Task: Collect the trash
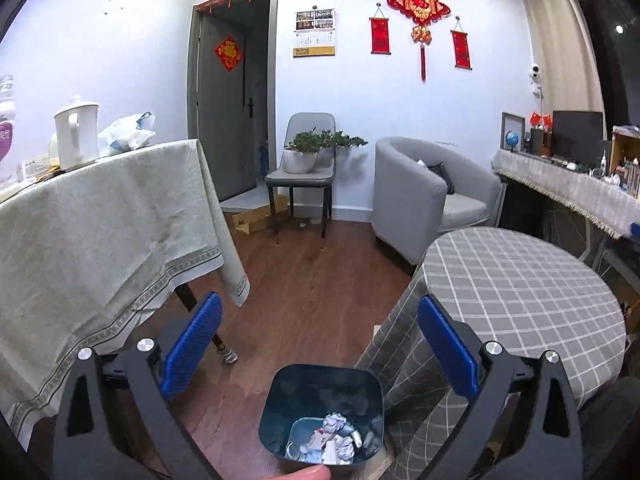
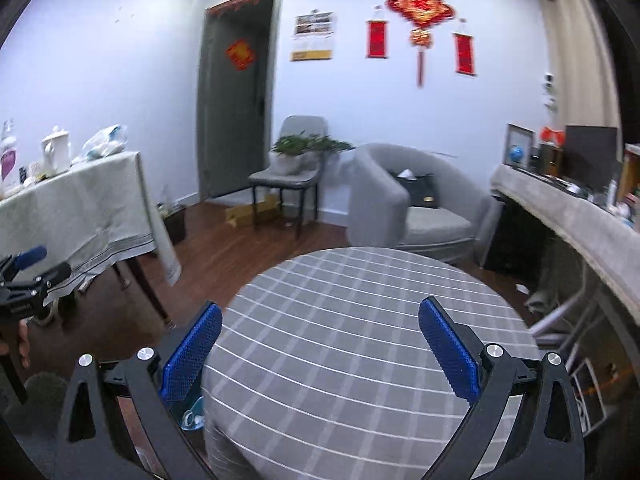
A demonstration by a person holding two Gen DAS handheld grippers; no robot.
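A potted plant (image 1: 308,152) sits on a grey chair (image 1: 304,176) beside an armchair (image 1: 420,200).

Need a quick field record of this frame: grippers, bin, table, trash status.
left gripper: open, empty, hovering above the trash bin
right gripper: open, empty, over the round table
trash bin: dark teal, on the wood floor beside the round table, holds crumpled paper and wrappers
round table: grey checked cloth, no trash visible on top
side table: beige cloth, white kettle and plastic bag on it
trash status: visible trash is in the bin
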